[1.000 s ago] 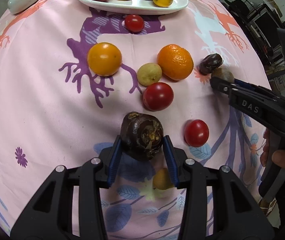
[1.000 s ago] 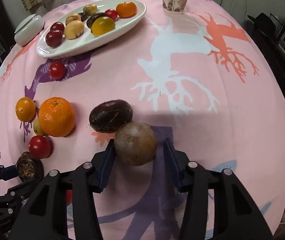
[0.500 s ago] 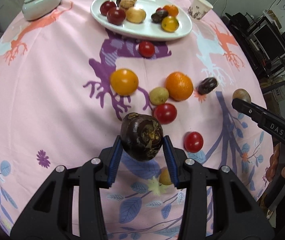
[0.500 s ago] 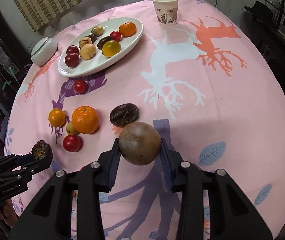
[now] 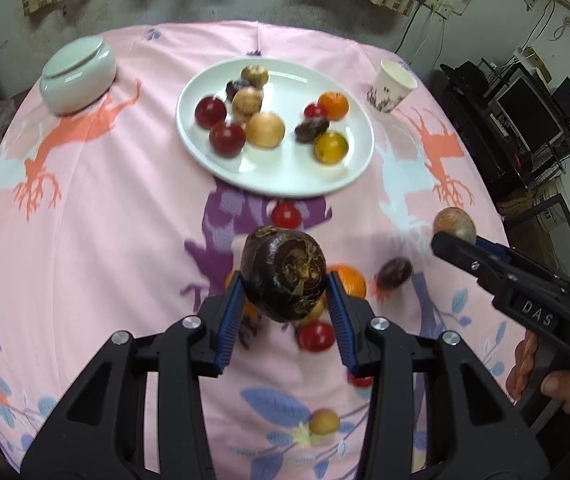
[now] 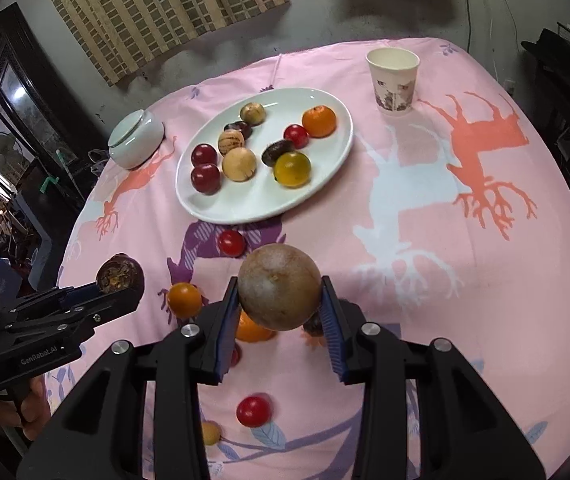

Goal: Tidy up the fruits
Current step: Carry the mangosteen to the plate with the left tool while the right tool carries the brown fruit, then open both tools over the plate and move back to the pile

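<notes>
My left gripper [image 5: 285, 300] is shut on a dark purple-brown fruit [image 5: 284, 274] and holds it above the pink tablecloth; it also shows in the right wrist view [image 6: 119, 280]. My right gripper [image 6: 281, 312] is shut on a round brown fruit [image 6: 279, 286], also raised; it also shows in the left wrist view [image 5: 453, 225]. A white oval plate [image 5: 285, 178] [image 6: 253, 204] with several fruits lies ahead. Loose fruits lie below the grippers: a red tomato [image 6: 231, 243], a small orange [image 6: 183, 299], a dark fruit [image 5: 395, 273], a red fruit [image 6: 253, 411].
A paper cup [image 6: 393, 80] stands at the far right of the table. A white lidded bowl [image 6: 136, 139] stands at the far left. The table edge drops off to dark furniture on both sides.
Both grippers have lifted with their fruits and pulled back, so the plate and the far wall have come into view. The loose fruits on the cloth have not moved.
</notes>
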Available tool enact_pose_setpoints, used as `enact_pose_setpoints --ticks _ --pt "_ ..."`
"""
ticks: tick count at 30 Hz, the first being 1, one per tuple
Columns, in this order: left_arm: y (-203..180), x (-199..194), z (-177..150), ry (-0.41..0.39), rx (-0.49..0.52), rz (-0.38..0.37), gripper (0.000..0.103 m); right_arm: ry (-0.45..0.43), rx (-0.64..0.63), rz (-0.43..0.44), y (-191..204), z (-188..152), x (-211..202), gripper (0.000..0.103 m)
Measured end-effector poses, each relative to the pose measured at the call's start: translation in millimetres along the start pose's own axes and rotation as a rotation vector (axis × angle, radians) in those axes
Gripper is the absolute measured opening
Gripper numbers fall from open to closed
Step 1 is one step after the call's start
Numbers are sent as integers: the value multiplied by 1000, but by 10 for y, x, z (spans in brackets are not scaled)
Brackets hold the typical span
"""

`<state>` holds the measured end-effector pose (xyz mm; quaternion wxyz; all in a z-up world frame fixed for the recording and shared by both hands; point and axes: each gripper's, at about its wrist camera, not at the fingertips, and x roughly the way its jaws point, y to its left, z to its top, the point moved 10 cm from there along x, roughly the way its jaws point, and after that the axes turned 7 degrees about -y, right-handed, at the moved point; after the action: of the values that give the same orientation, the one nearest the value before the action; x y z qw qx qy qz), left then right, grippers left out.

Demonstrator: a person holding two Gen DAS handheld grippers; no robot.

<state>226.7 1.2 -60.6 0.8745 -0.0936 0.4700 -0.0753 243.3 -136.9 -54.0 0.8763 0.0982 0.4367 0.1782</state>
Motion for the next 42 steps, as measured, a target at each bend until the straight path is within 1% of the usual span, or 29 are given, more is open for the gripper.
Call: enact_pose_setpoints --ticks 3,6,8,11,16,20,22,23,24,25,26,27,31,33,38,42 --pt "-4 108 282 -23 -10 0 42 -15 10 38 103 270 150 39" --pt "18 273 545 -35 -18 8 42 -26 20 58 166 513 330 39" --pt "33 405 668 -35 -8 21 42 -52 11 67 213 696 451 39" --pt "67 600 813 -22 -13 30 42 -51 16 68 219 876 667 39" --pt "180 867 1012 -19 -30 70 42 -28 69 60 88 1050 1037 39" --pt "243 1042 1108 -13 -43 90 42 -2 117 66 16 1085 1229 41" --pt "256 1088 1188 -29 -55 96 40 5 154 57 -14 1109 1281 42" --pt "253 1082 1226 -46 -60 98 50 9 173 58 -15 1119 1290 47" --pt "249 1066 1255 -60 -63 103 69 5 184 59 -18 1133 1289 64" --pt "261 1032 1280 -77 -68 123 76 -31 207 30 -73 1171 1252 70" --pt "254 986 1303 -103 -63 128 80 -57 216 32 -96 1193 1210 77" --pt "240 956 1310 -114 -53 126 80 -64 214 40 -100 1196 1188 77" --pt "241 838 1246 -110 -30 125 81 -54 225 52 -156 1111 1055 77" --pt "290 749 1172 -110 -39 133 87 -44 230 58 -174 1041 972 77" --pt "441 547 863 -84 -83 145 88 -38 209 20 -286 713 669 78" --pt "551 422 518 -51 -107 165 89 -1 190 -16 -371 330 471 78"
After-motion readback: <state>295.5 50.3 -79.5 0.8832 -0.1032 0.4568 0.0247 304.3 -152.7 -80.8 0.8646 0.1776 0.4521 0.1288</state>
